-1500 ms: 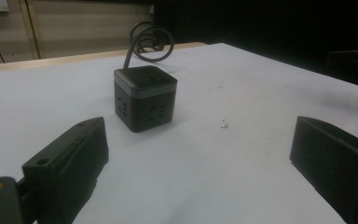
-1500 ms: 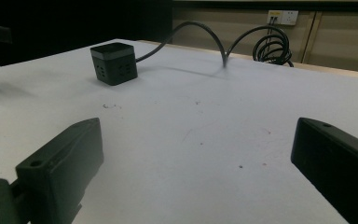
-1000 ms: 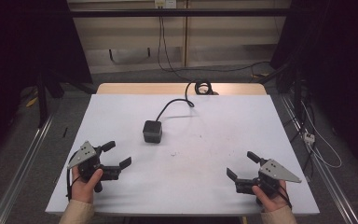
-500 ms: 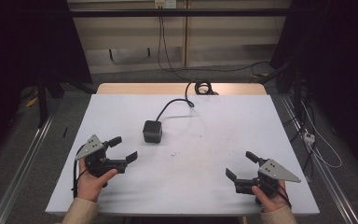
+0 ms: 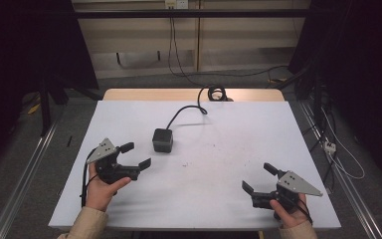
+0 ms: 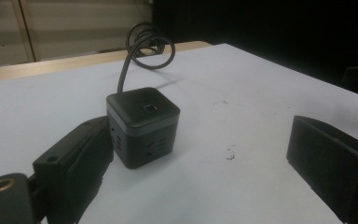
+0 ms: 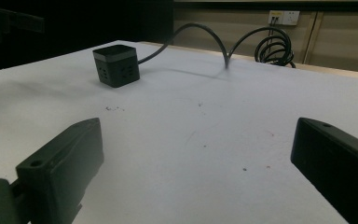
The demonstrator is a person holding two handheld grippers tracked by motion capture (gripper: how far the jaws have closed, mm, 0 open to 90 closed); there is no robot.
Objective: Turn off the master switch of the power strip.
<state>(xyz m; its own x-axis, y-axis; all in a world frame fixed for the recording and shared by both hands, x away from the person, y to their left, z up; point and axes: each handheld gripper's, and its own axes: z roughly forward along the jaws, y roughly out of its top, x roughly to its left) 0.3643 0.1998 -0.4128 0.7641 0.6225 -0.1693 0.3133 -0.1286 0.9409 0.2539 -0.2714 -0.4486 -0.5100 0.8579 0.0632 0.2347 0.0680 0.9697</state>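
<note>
Here, matte black cube socket (image 5: 162,140) w/ coiled cable (image 5: 215,93), probably plastic, left hand-held gripper (image 5: 134,155) wide open nearby

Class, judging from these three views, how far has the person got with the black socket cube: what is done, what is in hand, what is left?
Done: nothing is gripped; the socket cube sits on the table, cable attached. In hand: the left gripper, jaws open, is close to the cube. Left: closing on it; the right gripper waits open, far off.

black cube (image 5: 162,140), white table (image 5: 219,169)
</note>
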